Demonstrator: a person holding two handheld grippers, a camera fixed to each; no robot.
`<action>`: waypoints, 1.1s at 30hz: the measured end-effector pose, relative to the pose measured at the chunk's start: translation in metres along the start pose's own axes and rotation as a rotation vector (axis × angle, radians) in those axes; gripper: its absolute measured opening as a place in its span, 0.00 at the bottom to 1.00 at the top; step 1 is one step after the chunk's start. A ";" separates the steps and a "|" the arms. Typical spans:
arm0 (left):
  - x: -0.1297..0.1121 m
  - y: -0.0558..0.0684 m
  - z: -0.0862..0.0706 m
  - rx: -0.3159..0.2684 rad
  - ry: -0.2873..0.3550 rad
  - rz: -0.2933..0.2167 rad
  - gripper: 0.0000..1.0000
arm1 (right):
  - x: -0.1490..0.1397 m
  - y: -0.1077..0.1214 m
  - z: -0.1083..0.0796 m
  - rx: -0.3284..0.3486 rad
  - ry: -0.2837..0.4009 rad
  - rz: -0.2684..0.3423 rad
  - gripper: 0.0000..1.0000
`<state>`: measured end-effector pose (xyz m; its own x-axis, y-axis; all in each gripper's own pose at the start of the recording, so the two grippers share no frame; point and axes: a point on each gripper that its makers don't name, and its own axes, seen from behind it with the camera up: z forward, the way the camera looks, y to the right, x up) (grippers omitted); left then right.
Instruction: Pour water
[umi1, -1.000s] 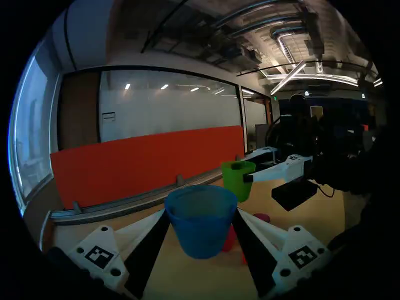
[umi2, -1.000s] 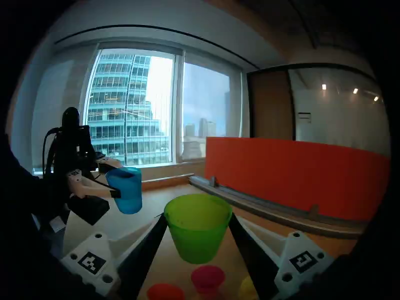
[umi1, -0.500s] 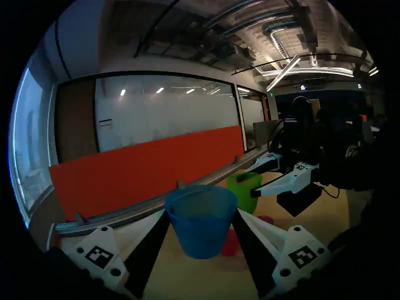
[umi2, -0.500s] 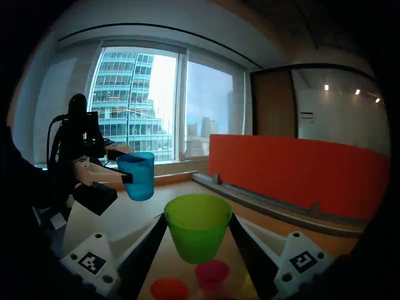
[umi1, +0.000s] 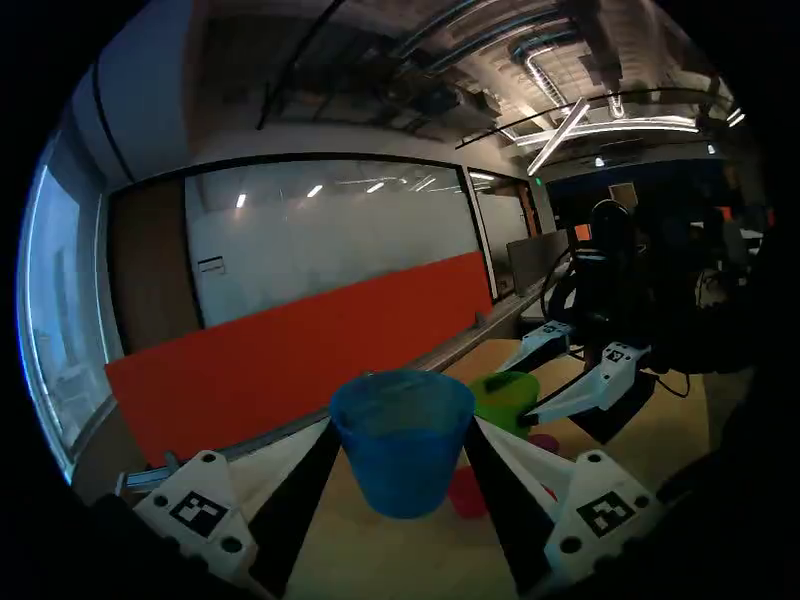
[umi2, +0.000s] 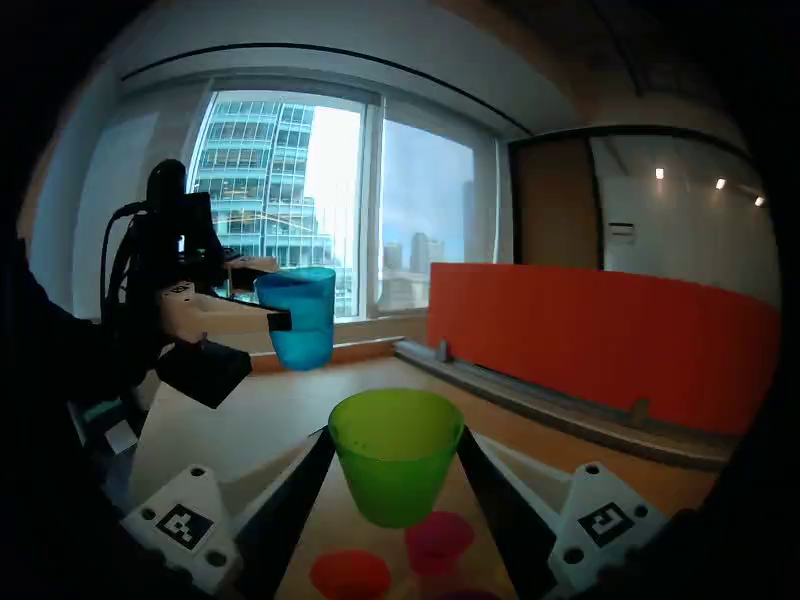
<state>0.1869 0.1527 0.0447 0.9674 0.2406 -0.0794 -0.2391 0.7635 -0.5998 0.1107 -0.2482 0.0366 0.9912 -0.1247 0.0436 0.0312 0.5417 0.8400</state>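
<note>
Left claw (umi1: 402, 432): closed on the blue cup (umi1: 402, 462), one finger pressing each side of its wall. The cup stands upright, mouth up, and is lifted off the counter (umi1: 420, 560). Its lower part looks darker than the rim; whether that is water cannot be told.

Right claw (umi2: 397, 452): closed on the green cup (umi2: 395, 470) in the same way, one finger on each side. The cup is upright and open at the top, and its inside is not visible.

Cross views: the right gripper view shows the left claw (umi2: 292, 320) off to the left, carrying the blue cup (umi2: 298, 325) higher than the green cup's rim and well apart from it. The left gripper view shows the green cup (umi1: 505, 398) to the right of the blue cup and lower, gripped by the right claw (umi1: 518, 392).

On the counter (umi2: 260, 420): a red cup (umi2: 350, 576) and a pink cup (umi2: 438, 538) sit below the green cup.

Surroundings: an orange partition (umi2: 620, 340) stands along the far edge of the counter. A grey rail (umi2: 540, 405) runs at its foot. A window (umi2: 300, 220) looks onto tall buildings.
</note>
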 end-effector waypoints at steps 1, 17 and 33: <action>0.001 0.000 0.000 0.000 0.001 0.005 0.85 | -0.001 -0.001 0.000 0.001 -0.001 0.001 0.91; 0.019 0.008 0.010 -0.006 0.015 0.098 0.85 | -0.017 -0.020 0.000 0.043 -0.014 -0.004 0.91; 0.033 0.012 0.016 0.002 0.026 0.189 0.85 | -0.024 -0.034 0.003 0.075 -0.016 -0.004 0.91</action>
<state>0.2145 0.1791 0.0475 0.9071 0.3641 -0.2113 -0.4169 0.7074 -0.5708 0.0853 -0.2662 0.0085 0.9889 -0.1405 0.0482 0.0249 0.4770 0.8786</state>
